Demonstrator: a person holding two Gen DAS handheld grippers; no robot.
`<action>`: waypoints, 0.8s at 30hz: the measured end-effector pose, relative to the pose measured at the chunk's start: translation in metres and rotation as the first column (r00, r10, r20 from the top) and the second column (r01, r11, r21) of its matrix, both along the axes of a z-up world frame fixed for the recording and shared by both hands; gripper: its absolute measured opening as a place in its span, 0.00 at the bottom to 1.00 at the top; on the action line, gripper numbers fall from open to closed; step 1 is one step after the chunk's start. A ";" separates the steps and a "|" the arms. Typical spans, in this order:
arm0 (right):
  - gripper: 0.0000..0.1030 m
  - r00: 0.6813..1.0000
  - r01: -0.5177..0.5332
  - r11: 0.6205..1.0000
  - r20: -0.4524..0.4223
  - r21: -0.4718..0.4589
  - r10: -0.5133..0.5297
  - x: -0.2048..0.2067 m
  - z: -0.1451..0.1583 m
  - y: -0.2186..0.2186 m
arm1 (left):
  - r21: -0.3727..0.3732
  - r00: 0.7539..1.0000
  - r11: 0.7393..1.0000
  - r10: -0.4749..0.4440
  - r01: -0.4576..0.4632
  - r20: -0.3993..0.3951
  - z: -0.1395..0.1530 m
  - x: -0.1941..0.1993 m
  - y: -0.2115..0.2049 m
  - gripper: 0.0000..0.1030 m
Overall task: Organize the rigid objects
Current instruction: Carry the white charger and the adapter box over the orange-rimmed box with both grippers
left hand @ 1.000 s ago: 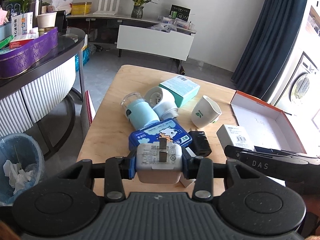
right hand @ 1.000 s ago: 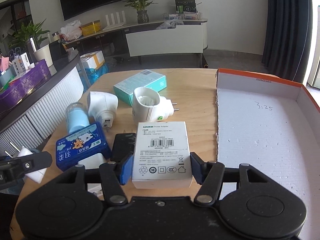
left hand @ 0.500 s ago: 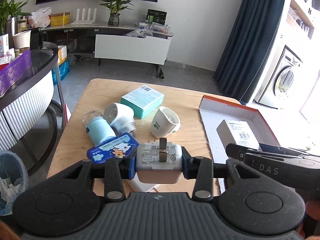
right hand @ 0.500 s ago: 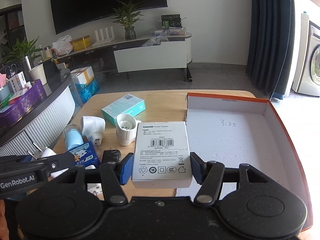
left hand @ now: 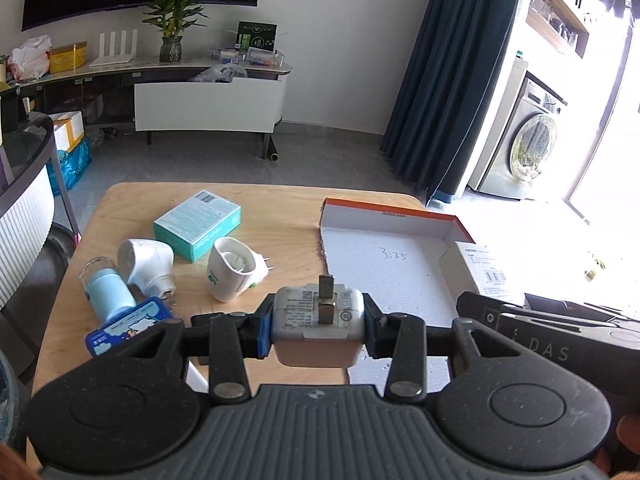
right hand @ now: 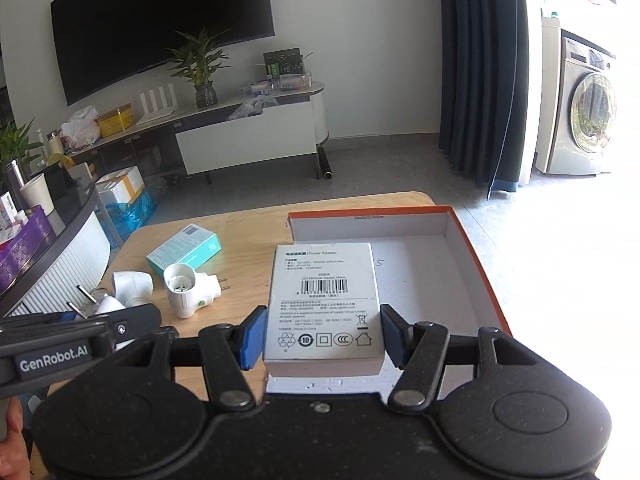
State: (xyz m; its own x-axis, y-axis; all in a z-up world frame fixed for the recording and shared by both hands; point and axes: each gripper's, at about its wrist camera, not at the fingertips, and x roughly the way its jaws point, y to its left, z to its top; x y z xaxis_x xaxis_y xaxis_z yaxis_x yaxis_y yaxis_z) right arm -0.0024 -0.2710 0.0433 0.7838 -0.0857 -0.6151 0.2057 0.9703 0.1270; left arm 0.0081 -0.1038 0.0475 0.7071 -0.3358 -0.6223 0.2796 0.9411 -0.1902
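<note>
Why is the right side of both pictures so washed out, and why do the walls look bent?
Left wrist view: daylight from the right blows out the floor and the white box. Right wrist view: the same glare whitens the floor beside the orange-rimmed tray. Both views: the fisheye lens bows the curtain and walls; nearby objects stay sharp.

White walls, grey tiled floor (left hand: 320, 152). A dark television (right hand: 160, 28) hangs above a long low cabinet (left hand: 208, 100) — potted plant (left hand: 172, 24) on top. Navy curtains (left hand: 452, 80), then a washing machine (right hand: 580, 120) in hard daylight.
</note>
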 end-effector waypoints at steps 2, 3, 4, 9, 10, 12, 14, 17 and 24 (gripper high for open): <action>0.69 1.000 0.019 1.000 0.001 -0.003 -0.019 -0.001 0.001 -0.007 | 0.001 1.000 1.000 -0.015 0.015 0.006 0.002 0.002 -0.009 0.41; 0.69 1.000 0.027 1.000 0.001 -0.002 -0.027 -0.001 0.002 -0.010 | 0.000 1.000 1.000 -0.021 0.021 0.010 0.003 0.002 -0.013 0.41; 0.69 0.999 0.035 0.999 0.002 -0.004 -0.035 -0.003 0.002 -0.013 | 0.000 0.999 1.000 -0.028 0.028 0.014 0.003 0.002 -0.017 0.41; 0.69 0.998 0.064 0.998 0.014 0.005 -0.064 -0.004 0.000 -0.028 | 0.005 0.998 0.998 -0.057 0.057 0.019 0.002 0.005 -0.031 0.41; 0.69 0.998 0.065 0.998 0.014 0.007 -0.065 -0.003 -0.001 -0.030 | 0.007 0.998 0.998 -0.060 0.060 0.022 0.002 0.005 -0.033 0.41; 0.69 0.997 0.070 0.997 0.017 0.012 -0.070 -0.003 -0.003 -0.035 | 0.017 0.997 0.998 -0.067 0.066 0.029 0.003 0.007 -0.039 0.41; 0.69 0.997 0.075 0.997 0.017 0.008 -0.075 -0.005 -0.004 -0.039 | 0.021 0.997 0.997 -0.072 0.072 0.032 0.004 0.009 -0.044 0.41; 0.69 0.997 0.080 0.997 0.019 0.009 -0.080 -0.005 -0.005 -0.047 | 0.021 0.996 0.997 -0.080 0.079 0.034 0.005 0.013 -0.051 0.41; 0.69 0.995 0.098 0.995 0.023 0.005 -0.098 -0.001 -0.006 -0.061 | 0.024 0.993 0.994 -0.111 0.110 0.032 0.005 0.018 -0.071 0.41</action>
State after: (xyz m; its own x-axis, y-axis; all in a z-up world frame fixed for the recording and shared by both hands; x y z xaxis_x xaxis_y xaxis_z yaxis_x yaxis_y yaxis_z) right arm -0.0035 -0.3319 0.0369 0.7861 -0.1604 -0.5970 0.2963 0.9453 0.1363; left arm 0.0265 -0.1745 0.0521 0.6869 -0.3995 -0.6072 0.3879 0.9080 -0.1585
